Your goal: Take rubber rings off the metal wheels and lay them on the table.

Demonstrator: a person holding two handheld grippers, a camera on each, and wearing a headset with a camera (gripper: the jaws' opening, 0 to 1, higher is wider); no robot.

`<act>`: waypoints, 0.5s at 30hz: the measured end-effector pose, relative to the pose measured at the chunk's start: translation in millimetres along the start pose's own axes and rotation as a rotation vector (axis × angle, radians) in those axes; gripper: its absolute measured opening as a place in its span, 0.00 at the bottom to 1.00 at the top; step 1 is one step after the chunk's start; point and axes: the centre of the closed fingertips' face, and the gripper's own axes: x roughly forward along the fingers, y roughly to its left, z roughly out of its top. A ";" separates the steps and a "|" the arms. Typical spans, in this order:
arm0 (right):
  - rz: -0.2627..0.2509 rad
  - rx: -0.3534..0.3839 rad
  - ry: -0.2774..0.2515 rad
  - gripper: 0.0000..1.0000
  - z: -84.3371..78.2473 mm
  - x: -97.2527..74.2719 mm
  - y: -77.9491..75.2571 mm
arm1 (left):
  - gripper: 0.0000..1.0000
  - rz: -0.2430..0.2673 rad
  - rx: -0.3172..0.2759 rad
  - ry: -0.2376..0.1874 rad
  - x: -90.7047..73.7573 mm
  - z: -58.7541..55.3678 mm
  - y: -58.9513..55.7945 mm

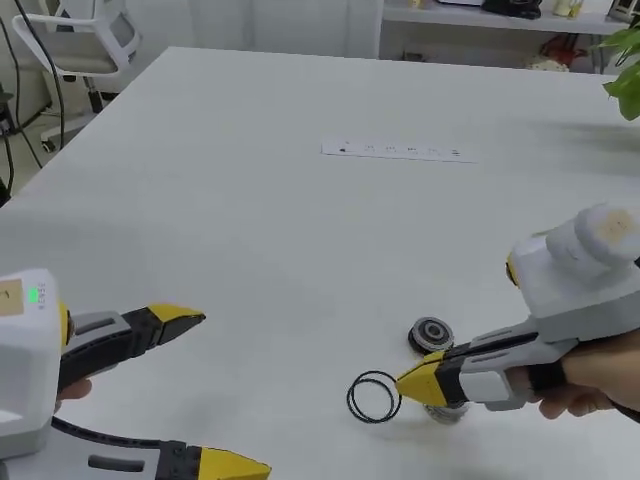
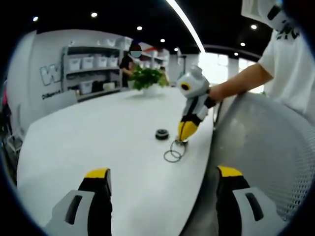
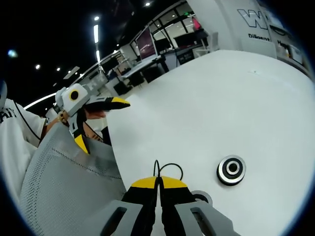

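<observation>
Rubber rings (image 1: 374, 397): thin black loops lying flat on the table (image 1: 300, 230) at lower centre of the head view. They overlap, so I cannot count them surely. My right gripper (image 1: 408, 381) comes in from the lower right with its jaws pressed together and its tips at the loops' right edge. In the right gripper view a black strand runs straight out from between the closed tips, so I judge one loop is pinched there. It lies clear of any wheel, so I read this as laying down rather than picking up. Metal wheel (image 1: 431, 334) sits just above the gripper's nose, near the rings but apart from them; whether it carries a ring I cannot tell. A second wheel (image 3: 201, 196) peeks out beside the jaw body, low and right of centre in the right gripper view, mostly hidden. Pose: right gripper low and nearly level with the tabletop, nose pointing left in the head view, my hand behind it at the right edge. My left gripper (image 1: 232, 393) is at lower left, jaws spread wide with nothing between them. It points toward the work from well apart. Parked, I judge, ready to steady a wheel for the next pull.
</observation>
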 end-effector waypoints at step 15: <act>-0.044 -0.026 0.028 0.00 -13.6 7.7 -13.5 | 0.88 0.002 0.000 0.006 2.0 2.2 -0.9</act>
